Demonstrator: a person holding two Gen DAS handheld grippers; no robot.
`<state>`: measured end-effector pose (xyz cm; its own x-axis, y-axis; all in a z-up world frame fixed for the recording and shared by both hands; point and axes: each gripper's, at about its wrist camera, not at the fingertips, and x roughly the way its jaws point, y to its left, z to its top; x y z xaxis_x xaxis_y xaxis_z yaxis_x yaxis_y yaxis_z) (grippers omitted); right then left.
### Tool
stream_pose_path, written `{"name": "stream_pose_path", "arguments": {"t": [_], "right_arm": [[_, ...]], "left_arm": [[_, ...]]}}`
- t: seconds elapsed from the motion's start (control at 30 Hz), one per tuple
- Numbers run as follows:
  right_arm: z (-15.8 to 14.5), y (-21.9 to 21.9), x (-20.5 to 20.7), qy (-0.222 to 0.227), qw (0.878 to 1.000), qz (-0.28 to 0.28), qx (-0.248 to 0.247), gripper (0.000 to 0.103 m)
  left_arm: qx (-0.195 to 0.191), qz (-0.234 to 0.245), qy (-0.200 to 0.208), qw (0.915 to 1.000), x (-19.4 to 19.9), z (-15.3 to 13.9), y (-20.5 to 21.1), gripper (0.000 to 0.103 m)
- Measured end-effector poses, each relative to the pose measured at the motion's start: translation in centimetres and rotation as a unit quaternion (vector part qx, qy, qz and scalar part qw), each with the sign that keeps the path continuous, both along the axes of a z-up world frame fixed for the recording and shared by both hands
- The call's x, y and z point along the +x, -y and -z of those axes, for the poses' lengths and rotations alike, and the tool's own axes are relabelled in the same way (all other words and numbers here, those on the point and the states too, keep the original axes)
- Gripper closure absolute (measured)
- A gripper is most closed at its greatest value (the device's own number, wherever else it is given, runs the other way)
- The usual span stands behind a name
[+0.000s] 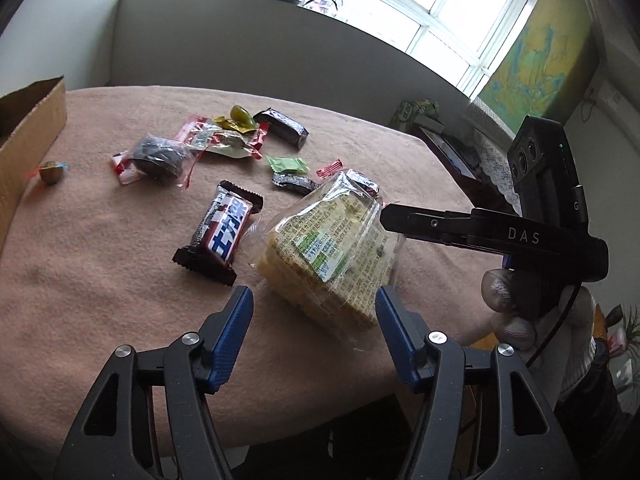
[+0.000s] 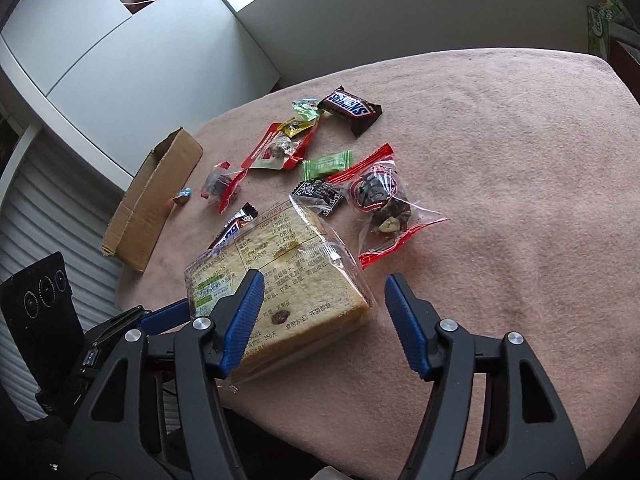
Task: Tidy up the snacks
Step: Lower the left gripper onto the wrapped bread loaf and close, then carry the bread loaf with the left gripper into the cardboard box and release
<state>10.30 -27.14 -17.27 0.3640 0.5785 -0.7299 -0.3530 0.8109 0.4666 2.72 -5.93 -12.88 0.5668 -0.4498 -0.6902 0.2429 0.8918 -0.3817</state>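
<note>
A clear pack of sliced bread (image 1: 328, 248) (image 2: 280, 280) lies near the front edge of a pink-clothed table (image 1: 100, 280) (image 2: 520, 200). My left gripper (image 1: 312, 300) is open, its blue pads standing on either side of the pack's near corner without pressing it. One of its fingers (image 2: 164, 316) shows at the pack's left side. My right gripper (image 2: 322, 284) is open too: its left pad is over the pack's top, its right pad just past the pack's right edge. In the left wrist view the right gripper (image 1: 390, 218) reaches in from the right over the pack's far side.
Two Snickers bars (image 1: 220, 232) (image 2: 350, 110), a nut bag (image 2: 380, 200), a dark round cake in clear wrap (image 1: 158, 156), a green candy (image 1: 288, 165) and small packets lie beyond. A cardboard box (image 1: 32, 128) (image 2: 152, 200) stands at the left, a foil sweet (image 1: 51, 172) beside it. A gloved hand (image 1: 516, 320) holds the right gripper.
</note>
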Motion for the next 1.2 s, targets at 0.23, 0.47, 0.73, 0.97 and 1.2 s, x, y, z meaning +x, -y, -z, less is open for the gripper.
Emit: {"name": "stream_pose_path", "arguments": {"t": [0.23, 0.47, 0.73, 0.97, 1.2], "right_arm": [[0.3, -0.3, -0.2, -0.01, 1.0, -0.008, 0.008, 0.049], [-0.7, -1.8, -1.2, 0.005, 1.0, -0.022, -0.005, 0.055], [-3.4, -4.8, -2.0, 0.035, 0.999, -0.038, -0.004, 0.056], [-7.2, -10.8, -1.9, 0.08, 0.994, -0.077, 0.005, 0.056], [-9.7, -19.2, -1.2, 0.109, 0.985, -0.135, 0.016, 0.056]], "left_arm": [[-0.004, 0.015, -0.012, 0.9998, 0.6, 0.6, 0.5, 0.06], [0.008, 0.006, 0.012, 0.9999, 0.4, -0.4, 0.2, 0.06], [0.02, -0.008, 0.04, 0.999, -0.1, -1.7, -1.8, 0.06], [0.028, -0.042, 0.084, 0.9952, -0.9, -4.4, -5.6, 0.06], [0.045, -0.099, 0.122, 0.9865, -2.0, -7.2, -11.9, 0.06]]}}
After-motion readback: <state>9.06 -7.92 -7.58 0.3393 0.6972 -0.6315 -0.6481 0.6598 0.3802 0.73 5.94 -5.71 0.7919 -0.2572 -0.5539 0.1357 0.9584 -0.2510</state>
